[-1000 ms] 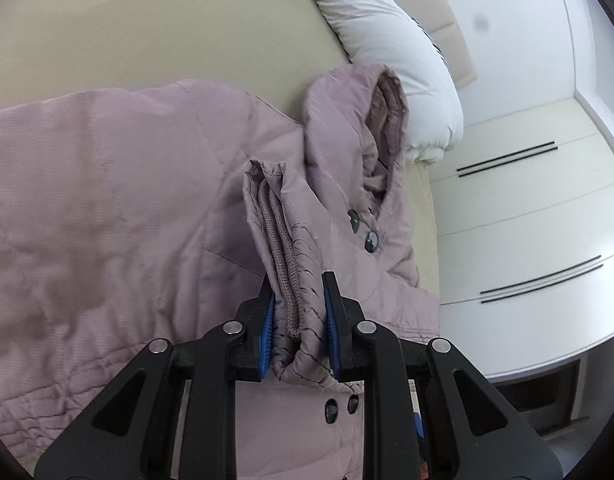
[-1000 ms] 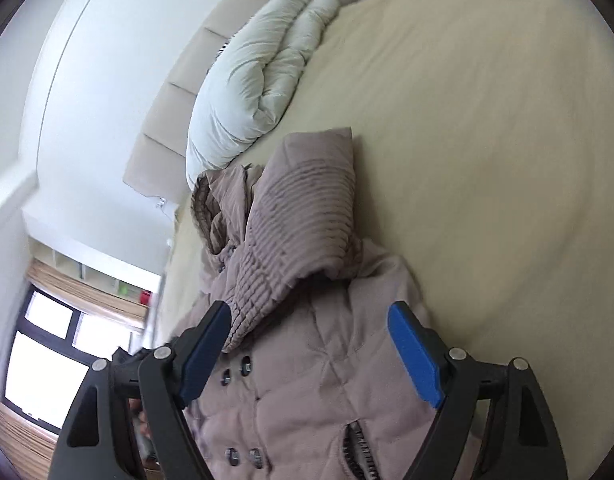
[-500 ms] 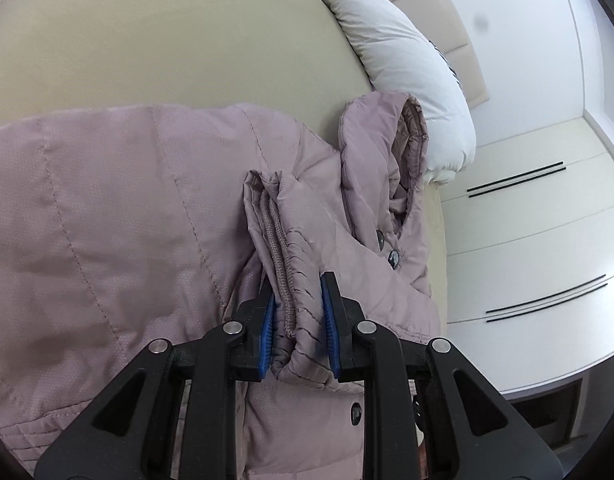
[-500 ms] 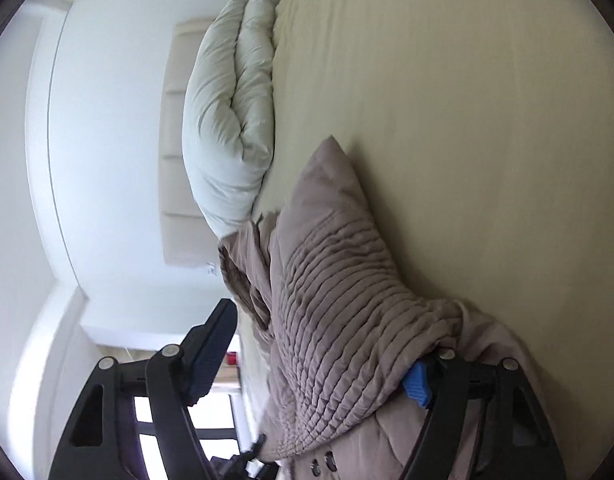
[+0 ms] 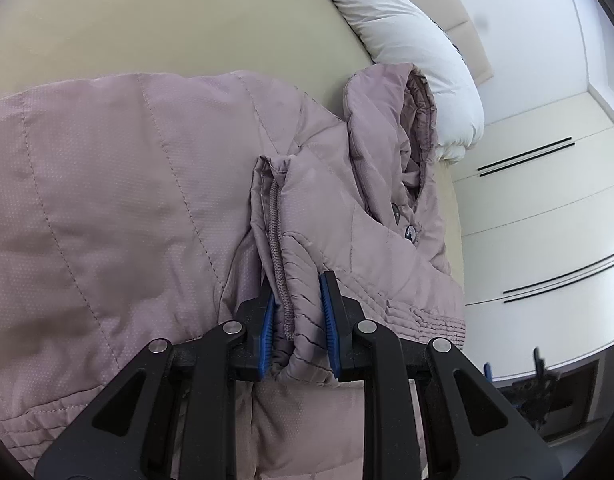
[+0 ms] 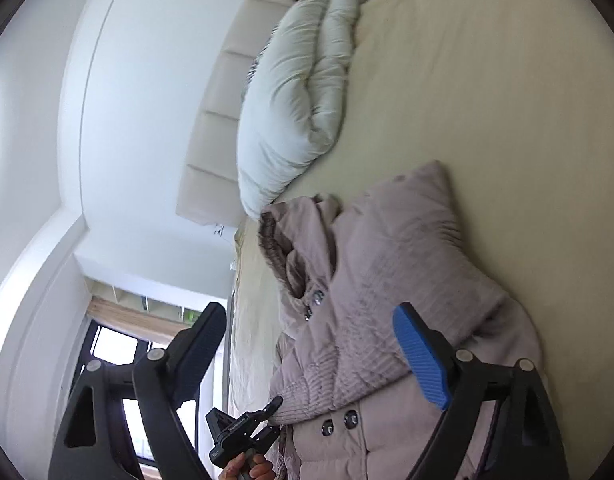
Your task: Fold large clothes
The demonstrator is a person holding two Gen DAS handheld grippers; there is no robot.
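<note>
A mauve quilted hooded jacket (image 5: 119,200) lies on a cream bed (image 5: 147,20). My left gripper (image 5: 297,320) is shut on the ribbed sleeve cuff (image 5: 281,264) and holds it over the jacket's front, near the buttons (image 5: 409,234) and hood (image 5: 391,120). In the right wrist view the jacket (image 6: 387,280) lies with one sleeve folded across it. My right gripper (image 6: 313,354) is open and empty above that sleeve. The left gripper (image 6: 247,428) shows there at the bottom, pinching the cuff.
A white duvet (image 5: 407,36) is bunched at the headboard end, just past the hood; it also shows in the right wrist view (image 6: 295,108). White wardrobe doors (image 5: 547,220) stand beside the bed. A window (image 6: 115,352) is at lower left.
My left gripper has carried the cuff further over the jacket front. My right gripper has pulled back from the folded sleeve, and both its fingers now stand free of it.
</note>
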